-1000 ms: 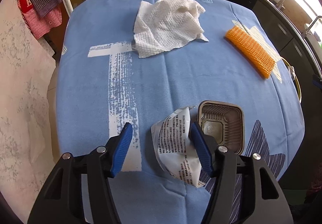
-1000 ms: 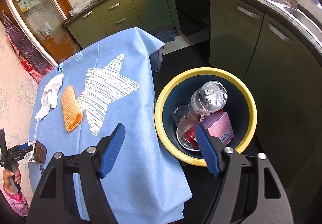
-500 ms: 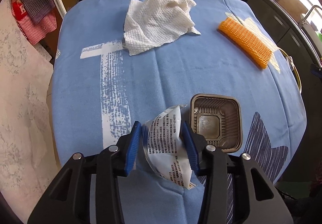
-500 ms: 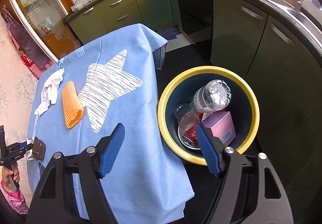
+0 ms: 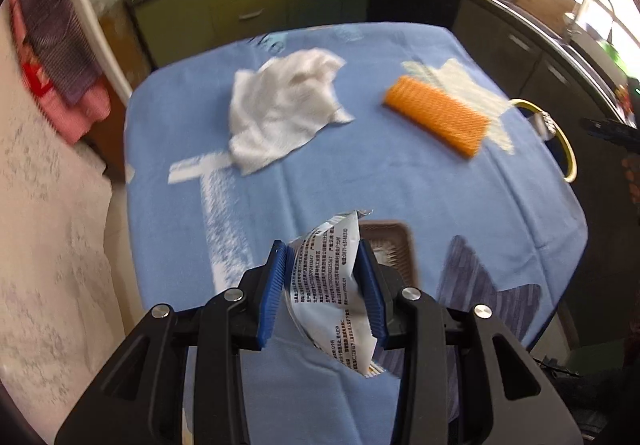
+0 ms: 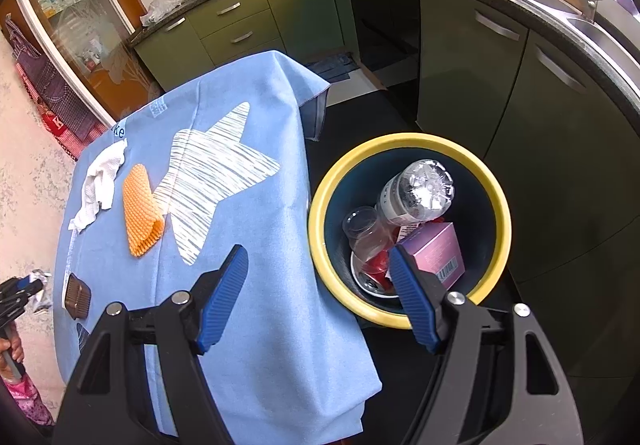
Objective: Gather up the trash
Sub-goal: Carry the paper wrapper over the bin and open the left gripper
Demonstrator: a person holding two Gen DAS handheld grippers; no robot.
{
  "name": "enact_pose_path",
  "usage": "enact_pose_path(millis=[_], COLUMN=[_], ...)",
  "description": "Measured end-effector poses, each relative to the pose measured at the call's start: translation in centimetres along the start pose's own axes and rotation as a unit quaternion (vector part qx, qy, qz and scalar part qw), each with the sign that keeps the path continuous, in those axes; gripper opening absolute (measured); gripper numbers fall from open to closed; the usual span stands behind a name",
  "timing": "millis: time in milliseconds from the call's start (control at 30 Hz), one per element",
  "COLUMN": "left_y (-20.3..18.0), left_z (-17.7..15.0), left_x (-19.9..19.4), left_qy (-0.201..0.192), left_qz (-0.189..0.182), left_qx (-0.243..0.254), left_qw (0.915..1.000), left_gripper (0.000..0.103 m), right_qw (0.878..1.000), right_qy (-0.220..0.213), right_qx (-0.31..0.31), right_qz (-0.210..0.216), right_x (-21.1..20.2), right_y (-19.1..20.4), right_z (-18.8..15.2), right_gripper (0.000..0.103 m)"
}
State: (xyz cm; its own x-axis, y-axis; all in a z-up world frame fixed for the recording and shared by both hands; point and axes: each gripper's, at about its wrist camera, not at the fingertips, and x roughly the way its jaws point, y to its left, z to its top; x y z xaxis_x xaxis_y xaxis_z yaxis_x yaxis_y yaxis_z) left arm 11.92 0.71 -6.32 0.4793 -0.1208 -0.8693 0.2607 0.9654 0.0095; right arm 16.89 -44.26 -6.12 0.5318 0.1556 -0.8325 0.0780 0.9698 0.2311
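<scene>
The left gripper's (image 5: pixel 323 277) fingers have just closed and clench a printed wrapper (image 5: pixel 332 285) above the blue table (image 5: pixel 400 173), near a brown tray (image 5: pixel 390 245). The right gripper's (image 6: pixel 318 297) fingers gape empty beside the yellow-rimmed bin (image 6: pixel 496 245).

Left wrist view: steeply down along fingers, close over blue tablecloth (image 5: pixel 400 173). Right wrist view: down from table's side onto yellow-rimmed bin (image 6: pixel 502 221). Shared: tablecloth, orange mesh (image 5: pixel 438 119), bin rim.
</scene>
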Motion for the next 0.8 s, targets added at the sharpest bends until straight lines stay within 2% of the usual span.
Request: enact_pose_path(millis=[133, 267, 400, 500, 633, 733, 800], left_y=[-4.5, -10.2, -16.9, -23.4, -31.5, -37.0, -39.6], left_z=[2.7, 5.9, 9.5, 12.8, 16.3, 18.3, 18.8], left_x=[-0.9, -0.5, 0.5, 1.7, 4.5, 7.6, 9.3], left_qy=[-0.018, -0.023, -0.024, -0.021, -0.003, 0.014, 0.021], left_qz=[-0.032, -0.072, -0.112, -0.145, -0.188, -0.202, -0.200], left_qx=[0.063, 0.123, 0.188, 0.243, 0.291, 0.310, 0.320], left_qw=[0.9974, 0.9895, 0.9754, 0.9589, 0.9382, 0.9289, 0.9258], left_gripper=[0.037, 0.037, 0.037, 0.037, 0.037, 0.037, 0.037], right_qw=[1.000, 1.000, 0.999, 0.999, 0.998, 0.997, 0.996], right_qy=[-0.005, -0.009, -0.017, -0.027, -0.036, -0.037, -0.037], right_qx=[0.007, 0.014, 0.025, 0.036, 0.054, 0.066, 0.072], right_qz=[-0.008, -0.015, -0.020, -0.021, -0.020, -0.022, -0.023], right_x=[-0.4, -1.0, -1.8, -2.7, -3.8, -4.4, -4.7], right_y=[-0.9, -2.0, -3.6, -5.2, -7.6, -9.2, -10.1], right_z=[-0.1, -0.4, -0.8, -1.2, -2.2, -3.1, -3.7], right_gripper=[0.069, 0.069, 0.069, 0.069, 0.069, 0.069, 0.069])
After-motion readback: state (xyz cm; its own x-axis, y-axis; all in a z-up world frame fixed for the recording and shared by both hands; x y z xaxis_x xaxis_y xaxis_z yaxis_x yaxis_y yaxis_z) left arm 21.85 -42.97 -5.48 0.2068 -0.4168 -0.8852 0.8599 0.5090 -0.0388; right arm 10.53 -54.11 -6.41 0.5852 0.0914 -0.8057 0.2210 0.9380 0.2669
